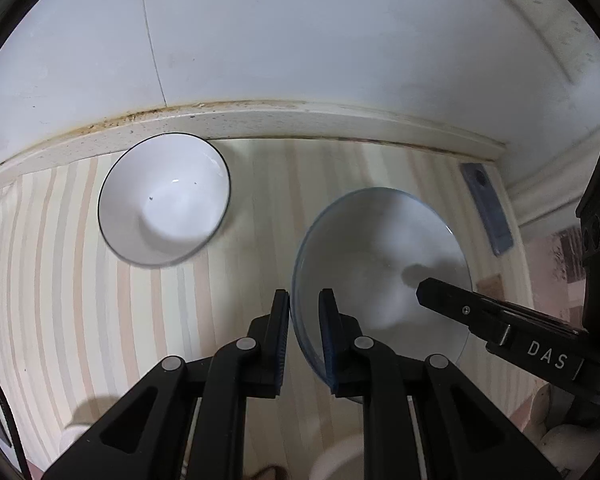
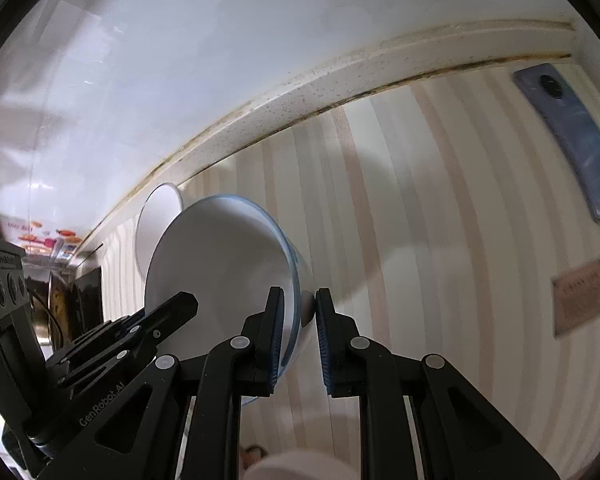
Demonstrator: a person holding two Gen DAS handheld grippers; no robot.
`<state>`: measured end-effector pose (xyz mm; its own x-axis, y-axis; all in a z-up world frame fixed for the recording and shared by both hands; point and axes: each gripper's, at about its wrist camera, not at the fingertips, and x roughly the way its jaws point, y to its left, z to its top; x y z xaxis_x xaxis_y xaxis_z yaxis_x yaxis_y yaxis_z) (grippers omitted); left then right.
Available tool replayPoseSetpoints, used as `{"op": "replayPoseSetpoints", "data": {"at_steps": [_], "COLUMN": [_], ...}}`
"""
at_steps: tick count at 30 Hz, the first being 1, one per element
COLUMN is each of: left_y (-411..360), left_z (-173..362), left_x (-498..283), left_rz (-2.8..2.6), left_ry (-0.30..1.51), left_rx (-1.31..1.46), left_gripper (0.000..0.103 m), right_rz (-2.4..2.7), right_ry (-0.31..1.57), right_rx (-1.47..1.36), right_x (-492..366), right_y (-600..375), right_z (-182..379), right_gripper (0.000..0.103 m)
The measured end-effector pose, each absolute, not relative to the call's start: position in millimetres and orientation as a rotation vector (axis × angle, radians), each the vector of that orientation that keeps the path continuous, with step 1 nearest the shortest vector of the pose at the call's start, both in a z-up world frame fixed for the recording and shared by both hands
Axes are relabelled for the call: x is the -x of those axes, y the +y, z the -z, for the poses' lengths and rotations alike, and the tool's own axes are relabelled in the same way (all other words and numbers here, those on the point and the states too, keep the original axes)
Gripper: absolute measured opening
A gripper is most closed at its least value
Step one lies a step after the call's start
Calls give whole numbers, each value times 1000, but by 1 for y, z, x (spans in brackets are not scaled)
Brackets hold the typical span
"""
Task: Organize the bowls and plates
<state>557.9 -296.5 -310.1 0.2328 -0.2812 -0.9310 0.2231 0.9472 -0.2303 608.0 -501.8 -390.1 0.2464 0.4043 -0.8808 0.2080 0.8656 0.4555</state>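
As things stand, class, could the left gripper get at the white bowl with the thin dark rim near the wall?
Probably not yet. The left gripper has its jaws astride the rim of the blue-rimmed white bowl, which the right gripper also grips. The dark-rimmed white bowl sits uncovered on the striped counter.

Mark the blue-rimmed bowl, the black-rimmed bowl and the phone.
blue-rimmed bowl [image 1: 380, 256]: left wrist view, on its inner wall.
black-rimmed bowl [image 1: 164, 200]: left wrist view, on its inside near the bottom.
phone [image 2: 576, 136]: right wrist view, on the middle of its back.
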Motion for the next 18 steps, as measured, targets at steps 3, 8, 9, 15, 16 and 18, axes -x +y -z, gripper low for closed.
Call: {"op": "replayPoseSetpoints", "data": {"at_steps": [3, 8, 9, 15, 16, 18], "left_y": [-296, -294, -293, -294, -293, -293], "left_z": [297, 277, 274, 269, 270, 274], "left_x": [-540, -508, -502, -465, -459, -452], "left_rz": [369, 413, 422, 464, 468, 471], "left_ry": [1277, 1256, 1255, 1262, 1267, 1277], "left_rx": [57, 44, 41, 5, 0, -4], "left_gripper": [13, 13, 13, 13, 13, 13], "right_rz": [-141, -136, -136, -129, -128, -129], "right_ry": [1319, 1302, 1300, 1302, 1306, 1312], "right_rx": [-537, -539, -542, -583, -590, -593], "right_x": [-586, -543, -536, -483, -473, -459], "right_y": [-501, -505, -506, -508, -508, -505], "right_z": [375, 351, 348, 341, 342, 342], "right_gripper": [18, 18, 18, 18, 18, 18]}}
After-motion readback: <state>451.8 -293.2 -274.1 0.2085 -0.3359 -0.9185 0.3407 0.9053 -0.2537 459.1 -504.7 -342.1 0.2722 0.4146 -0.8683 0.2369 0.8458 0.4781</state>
